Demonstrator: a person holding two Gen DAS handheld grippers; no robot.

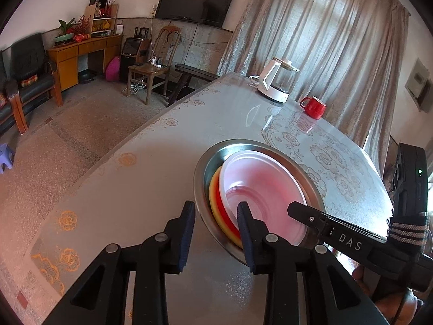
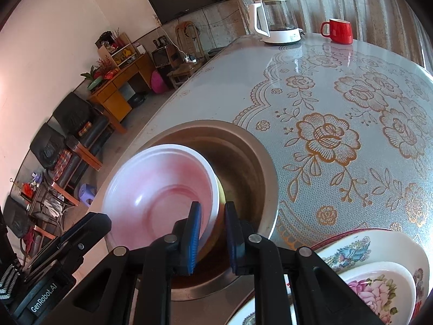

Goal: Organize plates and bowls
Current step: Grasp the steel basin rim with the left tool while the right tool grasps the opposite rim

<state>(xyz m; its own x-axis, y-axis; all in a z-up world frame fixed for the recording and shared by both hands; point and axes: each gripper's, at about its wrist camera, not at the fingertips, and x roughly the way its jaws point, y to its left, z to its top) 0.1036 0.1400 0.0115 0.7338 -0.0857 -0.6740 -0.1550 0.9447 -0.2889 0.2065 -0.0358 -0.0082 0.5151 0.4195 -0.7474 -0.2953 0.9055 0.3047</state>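
Right gripper fingers pinch white bowl rim, tilted in basin. Left gripper open, empty. Stacking step; next likely lowering, release.

A wide steel basin is seen on the floral-clothed table. Inside it a stack of plates is leaned on edge toward one side: a white plate with a pink-tinged, ringed centre is uppermost, and behind it a red plate and a yellow plate are shown only as thin rims. The white plate's near rim is caught between two dark pads. Close by, outside the basin, a white bowl with a bird motif and a bowl with a pink flower are nested together
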